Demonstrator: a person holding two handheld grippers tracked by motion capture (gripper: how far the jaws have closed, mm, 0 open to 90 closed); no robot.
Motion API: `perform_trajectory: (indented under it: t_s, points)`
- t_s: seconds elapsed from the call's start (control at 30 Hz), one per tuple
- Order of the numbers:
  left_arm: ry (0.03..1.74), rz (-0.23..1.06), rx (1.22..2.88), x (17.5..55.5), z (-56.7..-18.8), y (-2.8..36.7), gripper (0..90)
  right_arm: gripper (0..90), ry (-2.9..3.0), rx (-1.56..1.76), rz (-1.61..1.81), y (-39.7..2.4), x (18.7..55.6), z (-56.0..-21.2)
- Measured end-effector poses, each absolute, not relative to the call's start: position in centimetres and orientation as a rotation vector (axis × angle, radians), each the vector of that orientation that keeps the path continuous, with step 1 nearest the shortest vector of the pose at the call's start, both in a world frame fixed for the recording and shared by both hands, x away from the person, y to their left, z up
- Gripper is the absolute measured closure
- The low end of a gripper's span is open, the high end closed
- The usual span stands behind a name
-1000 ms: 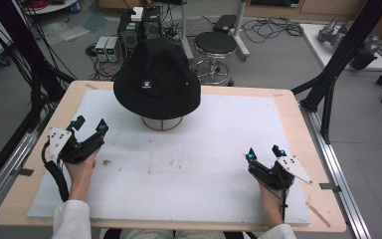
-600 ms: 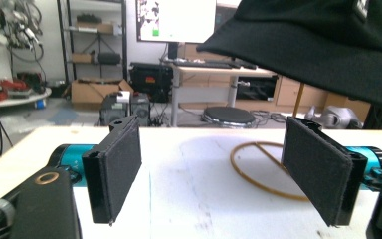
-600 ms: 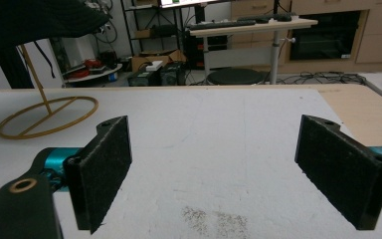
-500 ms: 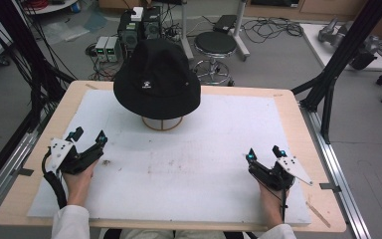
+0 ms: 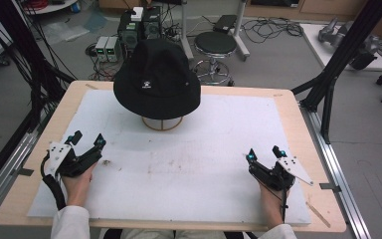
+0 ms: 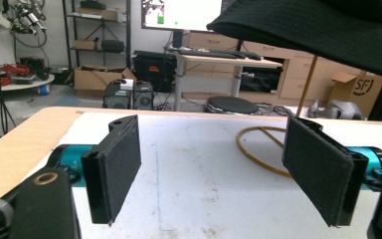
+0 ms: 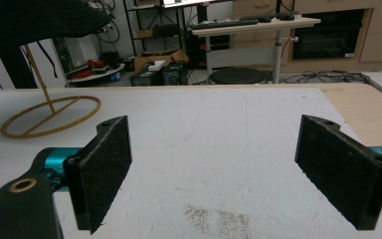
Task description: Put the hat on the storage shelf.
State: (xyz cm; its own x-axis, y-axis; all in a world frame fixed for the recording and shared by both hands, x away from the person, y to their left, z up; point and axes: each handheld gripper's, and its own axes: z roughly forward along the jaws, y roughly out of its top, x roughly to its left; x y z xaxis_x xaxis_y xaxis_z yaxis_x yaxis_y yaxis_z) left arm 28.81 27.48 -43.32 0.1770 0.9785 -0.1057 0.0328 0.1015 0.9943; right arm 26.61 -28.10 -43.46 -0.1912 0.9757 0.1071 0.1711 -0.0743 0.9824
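Hat (image 5: 157,82) (on stand) sits beyond both gaping tongs; untouched.

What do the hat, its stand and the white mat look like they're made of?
Black hat: soft matte woven fabric, probably cotton; the brim droops. Stand: thin gold-coloured ring and rod, seemingly metal wire with a slight sheen. White mat: matte, finely textured sheet, possibly foam, scuffed.

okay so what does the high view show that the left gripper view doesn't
High view alone: the whole black hat with its white logo, both hands, the right gripper open near the table's right edge, the stool from above.

Left gripper view alone: a monitor, a desk with a keyboard, cardboard boxes.

Both: the hat's brim, the gold ring stand, the white mat, the left gripper open.
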Motion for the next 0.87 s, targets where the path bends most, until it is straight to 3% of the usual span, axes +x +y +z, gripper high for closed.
perform_trajectory:
  t_s: [0.87]
  points:
    - [1.167,0.957,1.186,28.75,-43.61,28.19,24.3,14.0,1.440,1.308,1.347,-28.15,26.62,-43.51]
